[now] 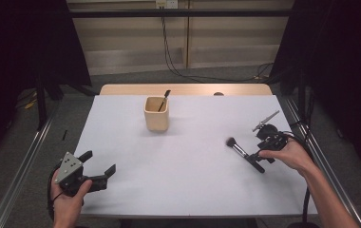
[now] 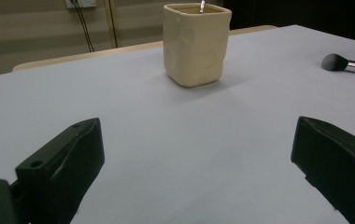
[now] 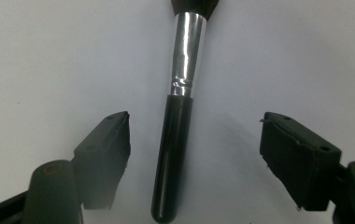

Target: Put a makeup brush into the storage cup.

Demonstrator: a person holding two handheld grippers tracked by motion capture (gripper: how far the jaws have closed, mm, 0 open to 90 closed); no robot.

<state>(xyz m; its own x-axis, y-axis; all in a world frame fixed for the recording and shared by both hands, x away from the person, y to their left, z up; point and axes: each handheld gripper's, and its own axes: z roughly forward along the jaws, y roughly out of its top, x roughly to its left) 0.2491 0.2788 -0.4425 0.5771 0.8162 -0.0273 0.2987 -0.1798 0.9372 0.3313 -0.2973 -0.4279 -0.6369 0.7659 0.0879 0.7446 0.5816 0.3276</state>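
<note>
- The makeup brush (image 3: 180, 116) lies flat on the white table cover (image 1: 183, 180), on its right side, well apart from the cream square cup (image 1: 156, 114) that stands toward the far middle with 1 thin brush (image 1: 163, 100) already leaning in it.
- The right gripper (image 3: 195, 161) sits over the brush's black handle with a jaw on each side; neither pad touches it, so nothing is grasped yet.
- The left gripper (image 2: 196, 172) rests low near the table's front left corner, jaws spread wide with nothing between them, facing the cup.
- Handling, as I judge it: the brush looks light and stiff, with a smooth round handle that could roll or slip as the pads close. The bristle head is soft and should be left alone.
- Best hold looks to be the black handle just below the silver ferrule, squeezed square across.
- Room: open cover lies between brush and cup, with nothing in the way. The table's right edge is close behind the right hand (image 1: 290, 154), and the cup's mouth is narrow, with the thin brush already taking 1 corner.
</note>
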